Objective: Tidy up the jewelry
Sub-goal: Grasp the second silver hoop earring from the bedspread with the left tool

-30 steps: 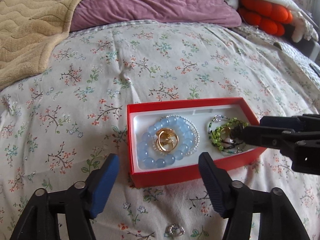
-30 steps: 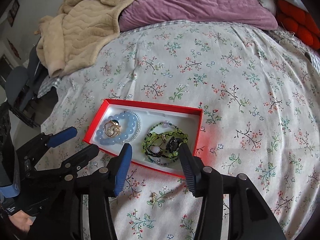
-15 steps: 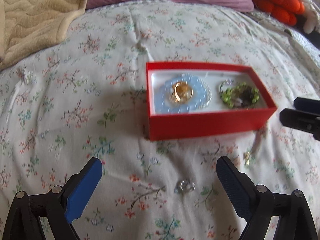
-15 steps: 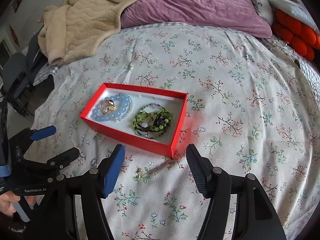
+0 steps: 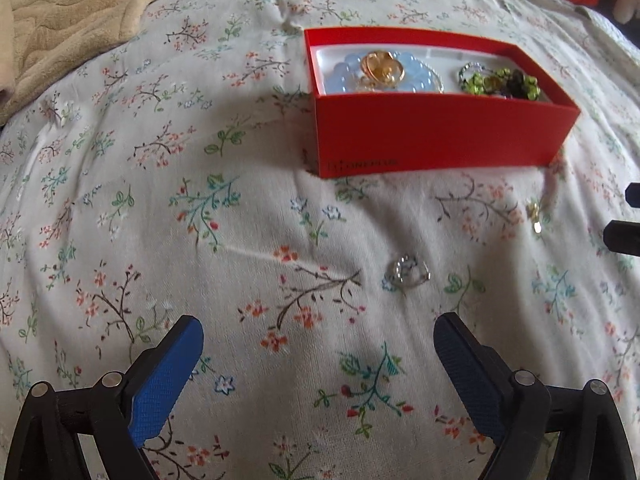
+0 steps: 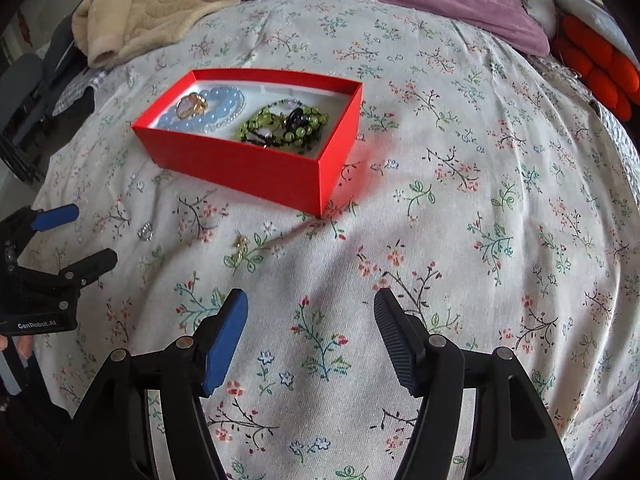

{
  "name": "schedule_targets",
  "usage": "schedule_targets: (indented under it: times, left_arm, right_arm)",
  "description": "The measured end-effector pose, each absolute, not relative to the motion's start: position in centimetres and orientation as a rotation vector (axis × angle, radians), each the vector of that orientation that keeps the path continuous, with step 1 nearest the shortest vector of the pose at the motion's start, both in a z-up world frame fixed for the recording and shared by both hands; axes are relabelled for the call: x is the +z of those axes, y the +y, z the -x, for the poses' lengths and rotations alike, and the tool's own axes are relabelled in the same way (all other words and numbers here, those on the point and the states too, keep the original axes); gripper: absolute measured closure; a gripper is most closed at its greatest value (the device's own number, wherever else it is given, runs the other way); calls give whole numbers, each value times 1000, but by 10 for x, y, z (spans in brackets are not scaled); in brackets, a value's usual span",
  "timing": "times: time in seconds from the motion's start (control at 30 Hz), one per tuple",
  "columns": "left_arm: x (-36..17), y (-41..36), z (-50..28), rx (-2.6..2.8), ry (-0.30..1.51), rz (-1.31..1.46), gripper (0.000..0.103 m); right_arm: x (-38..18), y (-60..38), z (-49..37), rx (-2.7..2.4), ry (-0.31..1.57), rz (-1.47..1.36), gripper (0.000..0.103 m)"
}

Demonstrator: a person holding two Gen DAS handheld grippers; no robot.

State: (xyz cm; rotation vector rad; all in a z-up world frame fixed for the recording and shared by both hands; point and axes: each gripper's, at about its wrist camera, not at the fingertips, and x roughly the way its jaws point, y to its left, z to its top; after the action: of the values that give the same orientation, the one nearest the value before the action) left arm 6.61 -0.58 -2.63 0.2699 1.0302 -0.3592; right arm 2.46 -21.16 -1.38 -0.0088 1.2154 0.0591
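Withdrawn from over the red box [image 5: 436, 136] since a second ago: both grippers, now lower and nearer the bedspread [image 5: 200, 208]; box shifted toward top of each view.

Left gripper [image 5: 318, 344]: jaws wide, nothing between them, only floral cloth. Right gripper [image 6: 310, 320]: jaws moderately wide, empty likewise.

Box contents: blue bead bracelet [image 6: 218, 114] with gold rings [image 6: 191, 106] lying on it, left compartment; green bead bracelet [image 6: 286, 128] with dark pieces, right side.

Loose on bedspread, outside box, in front of its near wall: silver ring [image 5: 408, 272] and small gold piece [image 5: 534, 214], near each other, well apart from box interior.

Key relation: silver ring ahead of left gripper, slightly toward its right-hand jaw, not yet between the jaws; lies flat, no marked long axis. Gold piece ahead and left of right gripper in its own view [image 6: 241, 245], elongated, long axis roughly running toward the box. Left gripper nearer the ring; right gripper probably the better match for the gold piece.

Judgement: two pieces left to collect; flat lie on soft cloth likely to make pinching awkward.
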Motion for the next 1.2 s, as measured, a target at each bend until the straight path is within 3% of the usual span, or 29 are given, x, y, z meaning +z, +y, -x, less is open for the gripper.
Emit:
schedule_targets:
  times: [0.3, 0.5, 0.53, 0.57, 0.9, 1.2]
  left_arm:
    - [-30, -15, -59, -418, 1021, -255, 11]
    - [-31, -29, -58, -527, 1005, -207, 36]
    - [-33, -31, -59, -539, 1011, -200, 48]
    - [-35, -32, -60, -536, 1016, -198, 53]
    - [-44, -36, -69, -540, 976, -198, 61]
    - [-46, -36, -68, -535, 965, -198, 76]
  right_arm:
    - [-27, -203, -17, 63, 1256, 87, 34]
    - [-27, -206, -17, 58, 1258, 86, 34]
    - [-27, -207, -17, 57, 1259, 85, 34]
    - [-27, -207, -17, 56, 1260, 83, 34]
    - [-29, -213, -15, 47, 1271, 83, 34]
    - [-29, -214, -14, 39, 1271, 78, 34]
